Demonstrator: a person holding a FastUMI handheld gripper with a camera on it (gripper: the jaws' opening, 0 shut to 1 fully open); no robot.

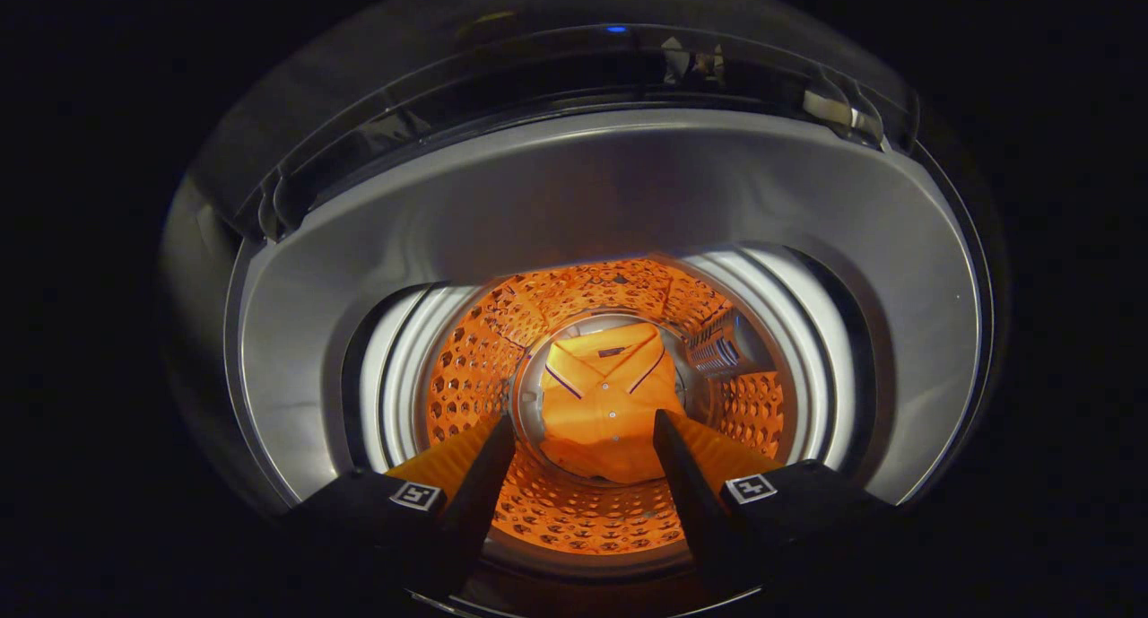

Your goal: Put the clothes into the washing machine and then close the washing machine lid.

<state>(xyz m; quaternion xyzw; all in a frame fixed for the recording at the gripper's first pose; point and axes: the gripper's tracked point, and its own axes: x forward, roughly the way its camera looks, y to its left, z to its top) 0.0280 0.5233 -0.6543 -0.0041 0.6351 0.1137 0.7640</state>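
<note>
The gripper view looks down into the washer [610, 205], straight through its top opening. The gripper [583, 434] hangs above the mouth of the drum [475, 358], its two fingers spread wide with nothing between them; neither finger touches cloth or metal. Each finger carries a small square marker near its base.

Between the fingers and well beyond them, a folded shirt [605, 403] lies flat on the bottom of the drum. It is orange, with a collar edged in dark stripes and a row of small buttons running down its front. The collar points away from the fingers. The shirt sits about in the middle of the drum floor, apart from the drum wall all around.

The drum wall is perforated with a regular pattern of holes and glows orange. On the wall, off to the right of the shirt and beyond the right finger, sits a ribbed insert [722, 344]. A bright pale ring [404, 367] circles the top of the drum, and a broad grey collar slopes up from it to the rim of the washer.

Beyond the opening, the lid [574, 62] stands raised, its clear panel catching reflections. A small blue light [616, 29] shows near its far edge.
</note>
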